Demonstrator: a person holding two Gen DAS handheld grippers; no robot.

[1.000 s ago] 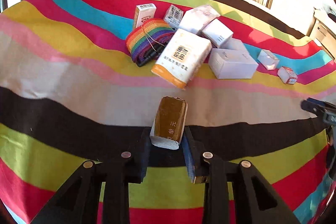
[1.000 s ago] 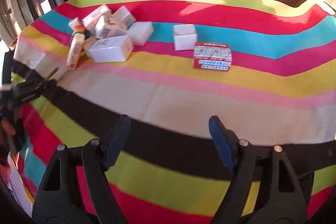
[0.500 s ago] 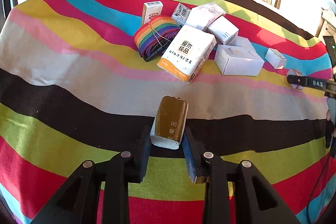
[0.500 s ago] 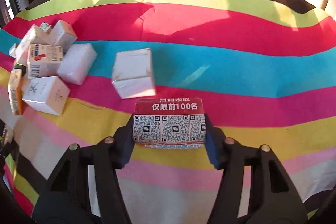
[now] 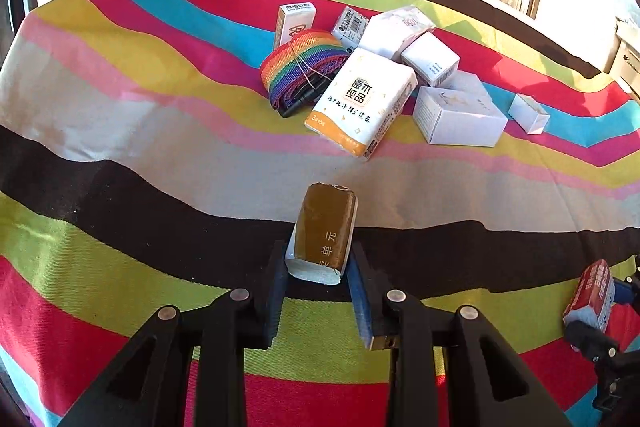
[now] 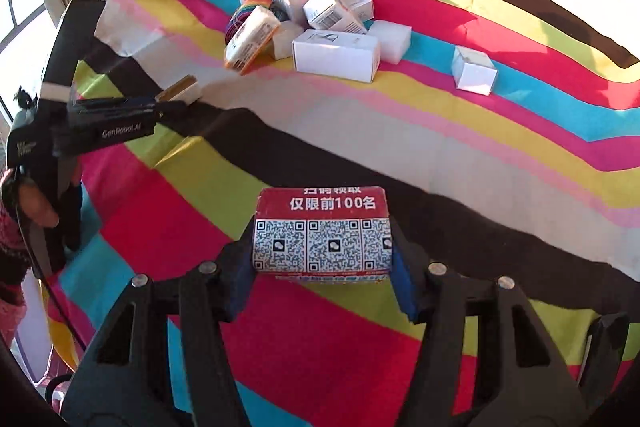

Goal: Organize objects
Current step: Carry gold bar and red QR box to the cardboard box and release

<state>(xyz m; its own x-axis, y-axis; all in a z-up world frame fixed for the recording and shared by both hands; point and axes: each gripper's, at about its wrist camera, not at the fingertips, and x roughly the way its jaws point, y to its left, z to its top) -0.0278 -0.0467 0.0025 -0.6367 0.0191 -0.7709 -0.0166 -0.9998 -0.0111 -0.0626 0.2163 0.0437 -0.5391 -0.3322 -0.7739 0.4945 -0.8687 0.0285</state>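
Observation:
My left gripper [image 5: 318, 279] is shut on a brown tissue pack [image 5: 324, 231] and holds it above the striped tablecloth [image 5: 120, 147]; it also shows in the right wrist view [image 6: 168, 103]. My right gripper [image 6: 322, 267] is shut on a red box with QR codes [image 6: 322, 231], held above the cloth near the front; the box also shows in the left wrist view [image 5: 592, 295]. A pile lies at the far side: a white and orange tissue pack [image 5: 360, 103], a rainbow strap [image 5: 300, 67] and several white boxes [image 5: 456, 115].
A small white box [image 6: 474, 71] lies apart, right of the pile. The table's far edge has windows behind it. The person's hand [image 6: 32, 203] holds the left gripper at the left of the right wrist view.
My right gripper closed on the red box, lifted it and drew it back toward the near side. My left gripper keeps the brown pack and has shifted a little.

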